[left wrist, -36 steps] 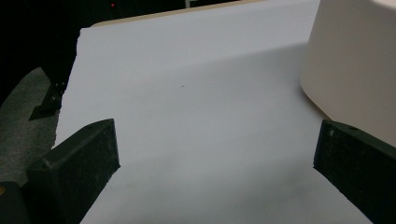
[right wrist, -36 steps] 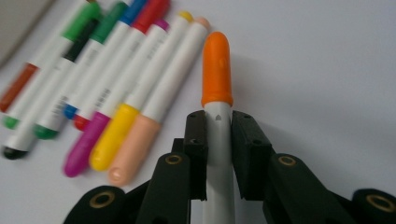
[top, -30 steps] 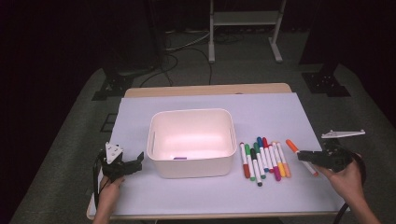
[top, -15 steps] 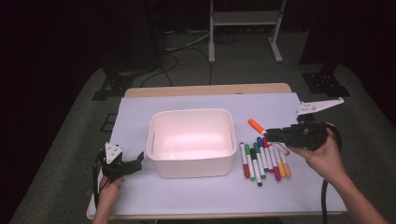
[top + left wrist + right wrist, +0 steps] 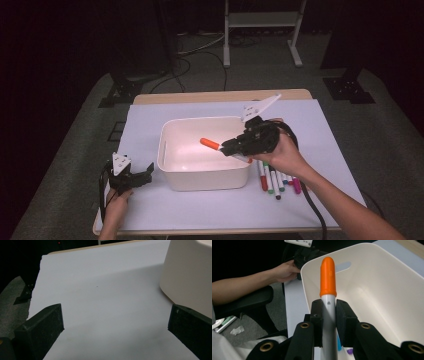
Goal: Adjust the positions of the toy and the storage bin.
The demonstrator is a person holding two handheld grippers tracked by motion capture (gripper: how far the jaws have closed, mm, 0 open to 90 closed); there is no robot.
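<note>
Dark room, grey carpet (image 5: 75,165), white stand (image 5: 260,20) behind.

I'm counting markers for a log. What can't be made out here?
- Markers on the table, high view: the right hand covers their upper ends, so the count is uncertain.
- Bin floor, right gripper view: the tongs and orange marker hide the near part.

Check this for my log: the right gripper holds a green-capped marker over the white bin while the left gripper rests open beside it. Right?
Not quite: the marker has an orange cap, clear in the right gripper view. Otherwise yes: the right gripper holds it over the white bin, and the left gripper rests open beside it.
</note>
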